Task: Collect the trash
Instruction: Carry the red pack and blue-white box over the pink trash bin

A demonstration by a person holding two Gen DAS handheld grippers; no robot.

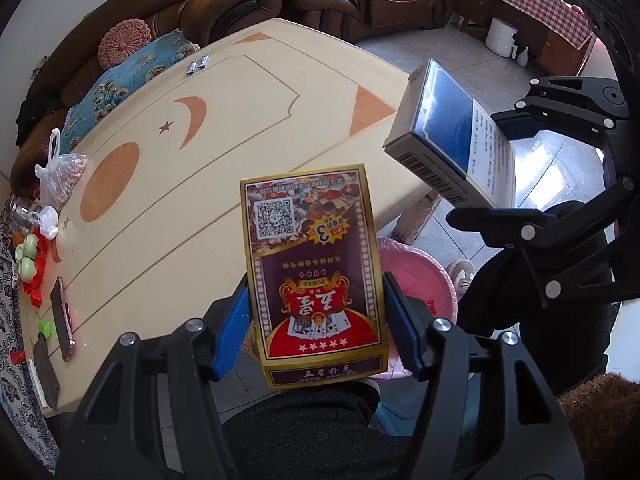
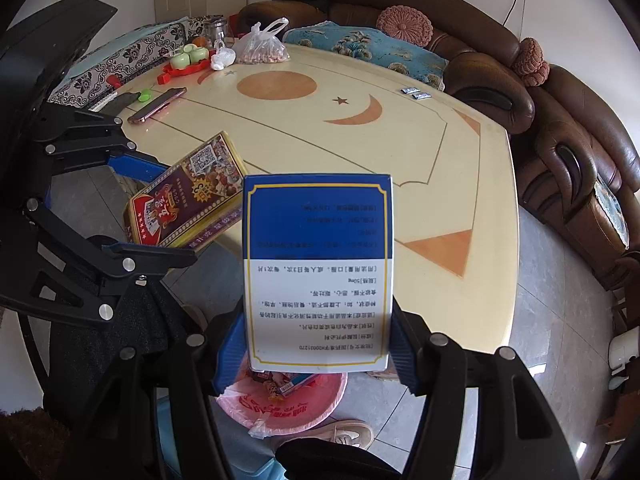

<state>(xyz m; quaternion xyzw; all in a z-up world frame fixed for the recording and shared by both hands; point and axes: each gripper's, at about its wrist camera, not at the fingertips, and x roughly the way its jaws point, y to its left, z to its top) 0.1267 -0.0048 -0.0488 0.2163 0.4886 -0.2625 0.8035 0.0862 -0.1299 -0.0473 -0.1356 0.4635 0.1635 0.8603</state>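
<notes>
Living room, cream inlaid table (image 2: pixel 360 152) as landmark. My left gripper (image 1: pixel 316 320): clamped on a playing-card box (image 1: pixel 316 272), off the table's near edge. My right gripper (image 2: pixel 320 344): clamped on a blue-and-white medicine box (image 2: pixel 318 264), likewise. Pink-lined trash bin (image 2: pixel 288 404): below that edge, wrappers already inside. Judged outstanding: both boxes undropped; two small packets (image 2: pixel 416 93) at the table's far side.

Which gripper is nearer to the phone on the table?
Left. The left gripper, holding the card box, is closer to the phone; the right gripper is farther away.
</notes>
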